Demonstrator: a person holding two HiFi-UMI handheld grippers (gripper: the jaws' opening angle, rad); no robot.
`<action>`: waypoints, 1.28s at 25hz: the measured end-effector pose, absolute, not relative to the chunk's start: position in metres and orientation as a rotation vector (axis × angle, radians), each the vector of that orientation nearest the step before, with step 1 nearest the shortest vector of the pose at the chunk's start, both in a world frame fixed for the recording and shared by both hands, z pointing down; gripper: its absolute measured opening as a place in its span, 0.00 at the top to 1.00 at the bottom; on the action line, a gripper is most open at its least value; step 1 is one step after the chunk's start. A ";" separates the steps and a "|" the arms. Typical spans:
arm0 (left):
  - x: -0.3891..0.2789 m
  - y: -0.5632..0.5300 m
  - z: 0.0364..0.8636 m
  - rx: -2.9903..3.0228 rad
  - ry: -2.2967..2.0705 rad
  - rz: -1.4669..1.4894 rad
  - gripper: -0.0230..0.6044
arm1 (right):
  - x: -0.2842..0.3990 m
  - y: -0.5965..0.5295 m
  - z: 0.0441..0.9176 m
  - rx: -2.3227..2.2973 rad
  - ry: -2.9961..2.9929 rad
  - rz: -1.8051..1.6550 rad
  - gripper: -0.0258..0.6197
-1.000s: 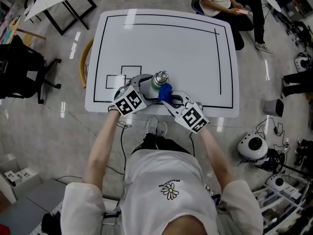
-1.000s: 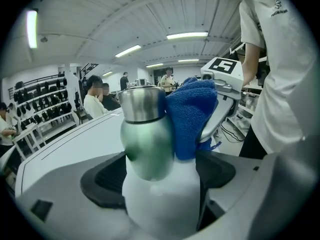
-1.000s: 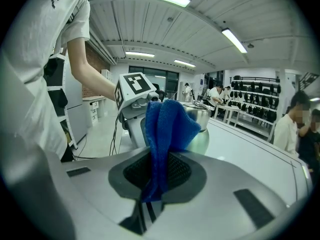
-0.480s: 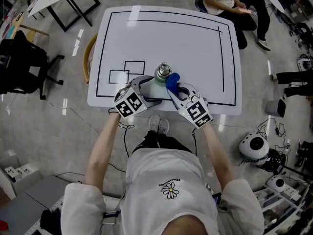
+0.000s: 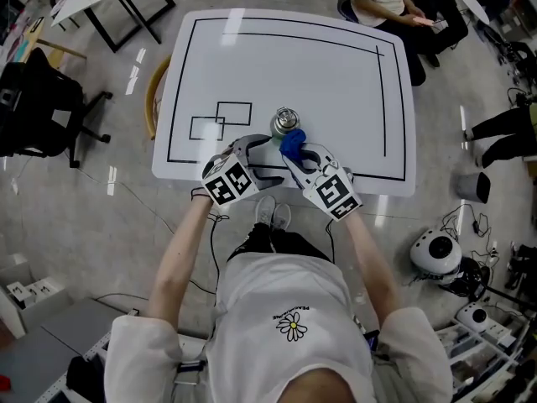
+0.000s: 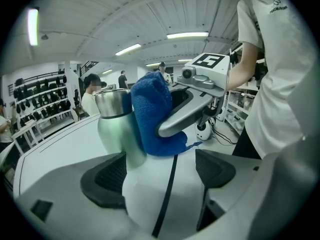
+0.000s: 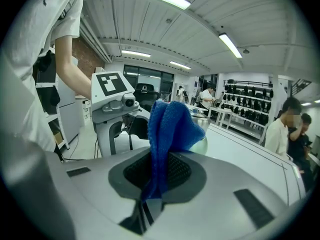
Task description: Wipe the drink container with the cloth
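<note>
Where cloth (image 5: 291, 144) presses, the container (image 5: 283, 122) is hidden.

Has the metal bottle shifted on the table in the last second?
No. The bottle stands just as far right of the drawn squares on the table as before; only the camera shifted.

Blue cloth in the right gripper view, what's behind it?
The drink container stands right behind the blue cloth, which the right claw pinches. Only its silver lid edge and a sliver of green body show; the rest is covered.
</note>
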State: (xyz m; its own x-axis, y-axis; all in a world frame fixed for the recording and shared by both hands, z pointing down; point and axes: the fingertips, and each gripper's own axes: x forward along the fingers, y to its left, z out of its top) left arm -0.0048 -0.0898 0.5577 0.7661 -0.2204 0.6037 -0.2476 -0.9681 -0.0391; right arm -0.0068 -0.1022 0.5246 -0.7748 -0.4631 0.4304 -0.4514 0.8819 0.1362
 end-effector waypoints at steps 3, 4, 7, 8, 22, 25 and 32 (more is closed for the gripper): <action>0.005 -0.083 0.558 2.927 -0.340 0.975 0.30 | -0.006 -0.103 0.524 0.668 -2.587 -0.033 0.89; 0.009 -0.081 0.558 2.933 -0.327 0.965 0.30 | -0.006 -0.103 0.525 0.668 -2.587 -0.033 0.89; 0.021 -0.078 0.557 2.946 -0.297 0.939 0.30 | -0.006 -0.105 0.524 0.666 -2.586 -0.032 0.89; 0.023 -0.079 0.557 2.948 -0.291 0.935 0.30 | -0.005 -0.106 0.524 0.666 -2.586 -0.032 0.89; -0.018 -0.132 0.557 2.941 -0.335 1.043 0.30 | -0.008 -0.105 0.524 0.648 -2.602 -0.021 0.89; -0.011 -0.140 0.557 2.956 -0.264 1.074 0.30 | -0.010 -0.104 0.524 0.648 -2.600 -0.016 0.89; 0.004 -0.144 0.561 2.974 -0.188 1.113 0.30 | -0.009 -0.103 0.525 0.653 -2.591 -0.014 0.89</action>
State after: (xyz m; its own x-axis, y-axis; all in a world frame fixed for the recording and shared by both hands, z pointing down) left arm 0.0038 -0.1444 0.5615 0.7482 -0.1241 0.6518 -0.0964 -0.9923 -0.0783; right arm -0.0086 -0.1033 0.5248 -0.7789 -0.4505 0.4364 -0.4456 0.8871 0.1204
